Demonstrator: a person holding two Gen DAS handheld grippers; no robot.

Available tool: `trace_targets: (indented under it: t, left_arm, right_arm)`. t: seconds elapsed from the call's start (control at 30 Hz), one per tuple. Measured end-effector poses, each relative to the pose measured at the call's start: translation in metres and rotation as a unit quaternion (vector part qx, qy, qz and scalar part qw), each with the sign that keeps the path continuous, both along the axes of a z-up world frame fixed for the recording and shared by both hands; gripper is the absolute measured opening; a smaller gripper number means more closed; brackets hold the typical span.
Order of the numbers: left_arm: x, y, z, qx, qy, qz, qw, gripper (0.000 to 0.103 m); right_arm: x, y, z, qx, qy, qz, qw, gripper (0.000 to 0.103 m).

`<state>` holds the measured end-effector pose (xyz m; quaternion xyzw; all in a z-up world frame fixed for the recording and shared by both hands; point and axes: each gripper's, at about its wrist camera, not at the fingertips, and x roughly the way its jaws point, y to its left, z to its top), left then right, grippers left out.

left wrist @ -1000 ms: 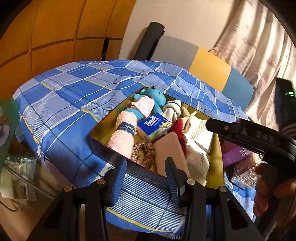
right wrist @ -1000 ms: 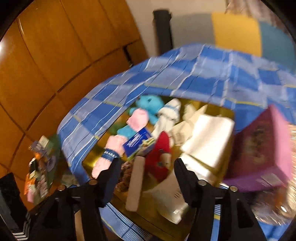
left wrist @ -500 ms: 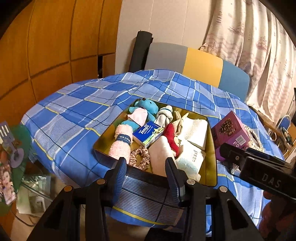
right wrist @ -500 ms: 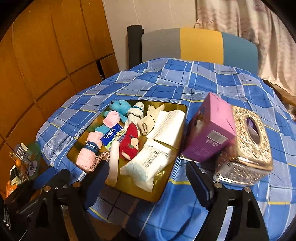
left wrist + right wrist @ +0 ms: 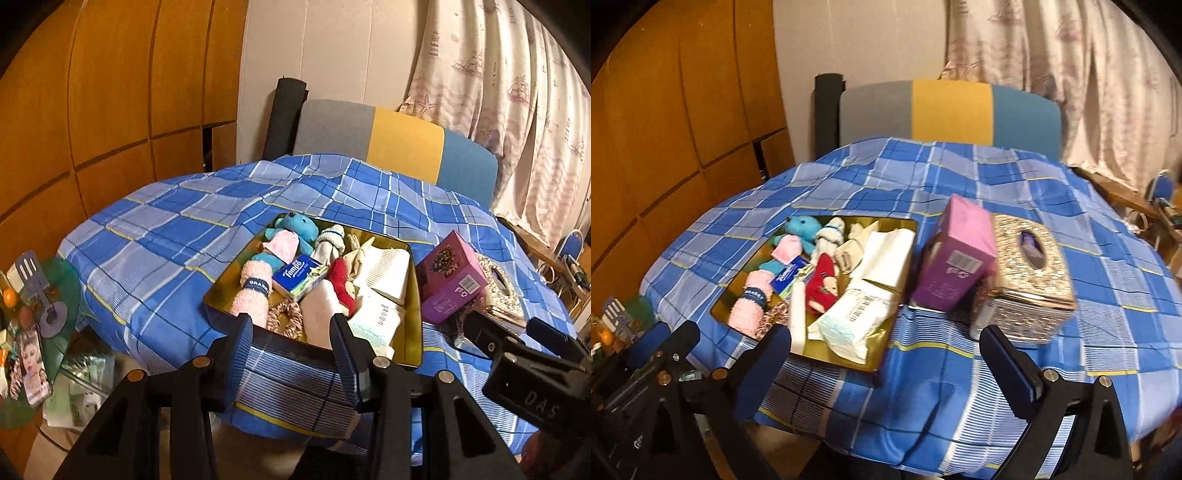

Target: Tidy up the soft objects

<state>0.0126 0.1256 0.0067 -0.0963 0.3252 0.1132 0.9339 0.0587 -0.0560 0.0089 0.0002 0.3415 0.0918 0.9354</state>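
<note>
A gold tray (image 5: 413, 343) (image 5: 882, 354) sits on the blue plaid tablecloth, full of soft things: a blue teddy (image 5: 297, 228) (image 5: 801, 227), a pink rolled towel (image 5: 251, 299) (image 5: 750, 302), a Tempo tissue pack (image 5: 300, 275), a scrunchie (image 5: 283, 320), a red plush (image 5: 822, 282), a white wipes pack (image 5: 858, 314). My left gripper (image 5: 291, 343) is open and empty, held off the table's near edge in front of the tray. My right gripper (image 5: 886, 360) is open wide and empty, near the edge too.
A purple box (image 5: 955, 260) (image 5: 448, 277) leans against a glittery tissue box (image 5: 1028, 273) right of the tray. A grey, yellow and blue chair back (image 5: 945, 110) stands behind the table. A low side table with small items (image 5: 26, 314) is at the left.
Both grippers have pulled back and up from the tray towards the table's near edge. The right gripper's jaws have opened wider. The tray's contents have not moved.
</note>
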Motion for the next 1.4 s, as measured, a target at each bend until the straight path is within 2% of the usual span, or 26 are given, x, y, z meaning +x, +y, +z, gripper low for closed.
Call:
trace_targets:
  t: [0.17, 0.33, 0.43, 0.57, 0.77, 1.13, 1.4]
  left_arm:
    - [-0.004, 0.003, 0.001, -0.003, 0.014, 0.025, 0.9996, 0.044]
    - [-0.007, 0.005, 0.001, -0.006, 0.028, 0.028, 0.9992, 0.044]
    - [-0.008, 0.001, 0.0, -0.01, 0.038, 0.015, 0.9991, 0.044]
    - [-0.013, -0.01, 0.004, -0.009, 0.03, -0.01, 0.9995, 0.044]
    - [-0.02, -0.027, 0.013, 0.017, 0.015, -0.03, 0.9993, 0.044]
    - [-0.021, -0.026, 0.014, 0.019, 0.019, -0.028, 0.9993, 0.044]
    - [-0.021, -0.029, 0.014, 0.026, 0.022, -0.031, 0.9989, 0.044]
  right_arm:
    - [-0.014, -0.011, 0.005, -0.01, -0.02, -0.041, 0.999, 0.103]
    - [-0.021, -0.023, 0.005, -0.004, -0.006, -0.078, 0.997, 0.103]
    - [-0.025, -0.026, 0.003, 0.002, 0.001, -0.078, 0.997, 0.103]
    - [-0.03, -0.027, 0.003, 0.009, 0.002, -0.086, 0.996, 0.103]
    - [-0.035, -0.024, 0.002, -0.005, -0.003, -0.091, 0.996, 0.103]
    - [-0.041, -0.027, 0.002, -0.016, -0.005, -0.113, 0.993, 0.103]
    - [-0.04, -0.03, 0.0, -0.008, 0.004, -0.119, 0.993, 0.103]
